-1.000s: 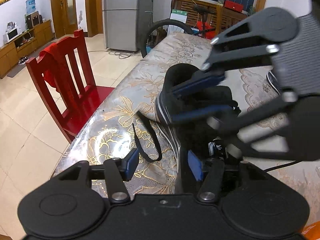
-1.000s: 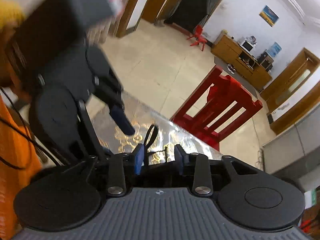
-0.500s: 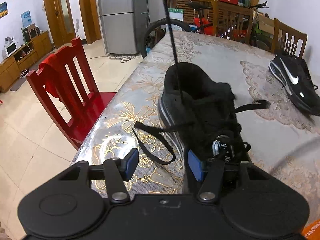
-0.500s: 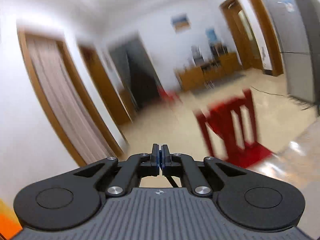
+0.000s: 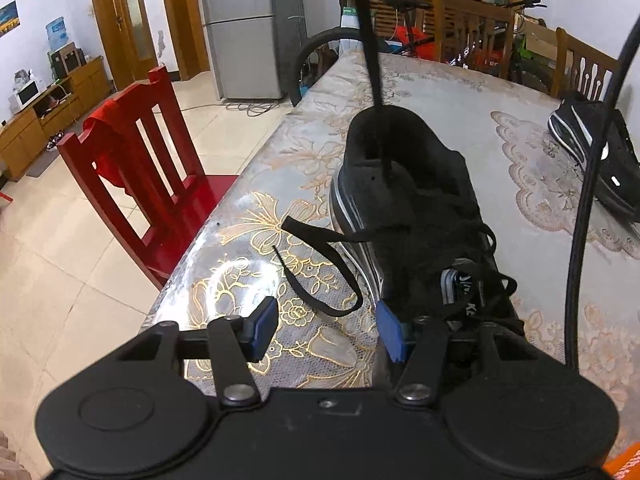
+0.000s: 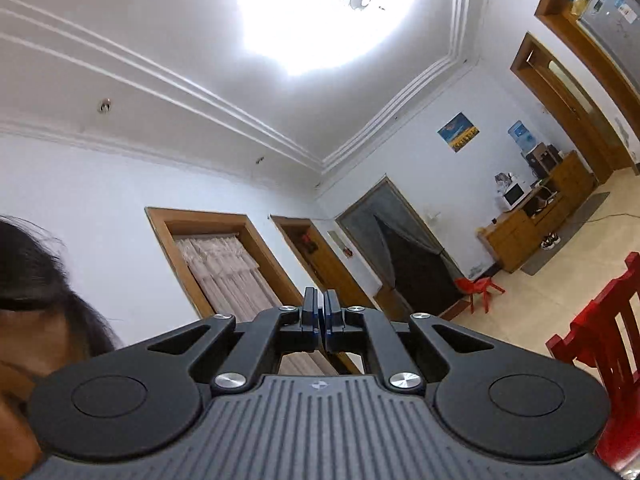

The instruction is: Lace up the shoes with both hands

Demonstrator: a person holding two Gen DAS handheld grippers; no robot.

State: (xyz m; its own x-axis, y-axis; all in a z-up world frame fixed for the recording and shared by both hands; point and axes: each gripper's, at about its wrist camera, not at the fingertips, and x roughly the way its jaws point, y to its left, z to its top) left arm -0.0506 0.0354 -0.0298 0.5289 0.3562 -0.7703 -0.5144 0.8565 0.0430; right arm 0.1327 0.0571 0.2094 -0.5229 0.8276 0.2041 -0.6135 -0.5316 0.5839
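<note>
On floral tablecloth (image 5: 460, 92), black mesh shoe (image 5: 416, 216), perhaps taut lace (image 5: 370, 40)

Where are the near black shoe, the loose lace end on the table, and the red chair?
Black shoe (image 5: 404, 184): left wrist view, on the side of its heel collar.
Loose lace end (image 5: 320, 236): left wrist view, on the flat strand lying on the tablecloth.
Red chair (image 5: 132, 148): left wrist view, on a back slat.

The taut black flat shoelace (image 5: 370, 40) leaves the left wrist view at its top edge, so its upper end is not visible. The black low-top sneaker's (image 5: 416, 216) toe is hidden behind the left gripper body. The second black sneaker with white stripe (image 5: 600, 156) is cut off at the right edge.
</note>
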